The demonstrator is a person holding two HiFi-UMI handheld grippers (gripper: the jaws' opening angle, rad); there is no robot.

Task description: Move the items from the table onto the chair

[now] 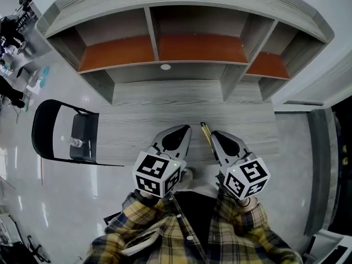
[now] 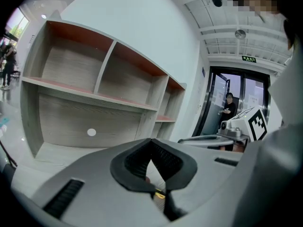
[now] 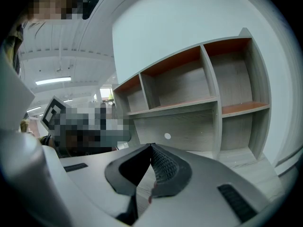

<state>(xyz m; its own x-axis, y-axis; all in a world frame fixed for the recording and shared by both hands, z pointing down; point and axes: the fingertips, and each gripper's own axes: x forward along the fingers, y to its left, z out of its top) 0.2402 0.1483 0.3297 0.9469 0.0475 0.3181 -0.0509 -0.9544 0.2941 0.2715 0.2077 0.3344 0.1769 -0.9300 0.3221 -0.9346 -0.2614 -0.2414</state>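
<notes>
Over the near edge of the table [image 1: 165,100], both tools sit side by side close to the person's body. The left gripper [image 1: 184,130] has its jaws pressed together with nothing between them, as its own view shows [image 2: 151,142]. The right gripper [image 3: 151,146] is likewise closed on nothing, and in the head view it is just to the right of the other [image 1: 215,134].

Between the two gripper tips, on the table's front strip, lies a slender yellow-and-dark stick [image 1: 205,135], perhaps a pen. It points away from the person and sits nearer the right gripper, touching neither as far as I can tell. It seems to be the only loose item left on the table. The shelf unit [image 1: 159,48] at the table's back is bare, and a white disc [image 1: 165,67] on the back panel looks like a fixture.

Off the table's left end stands the black chair [image 1: 41,128], well apart from both grippers. A small clear item [image 1: 77,143], possibly a bottle, already rests on its seat.

My judgement is that the task is partly done, with one piece delivered and the stick not yet picked up and carried across.
</notes>
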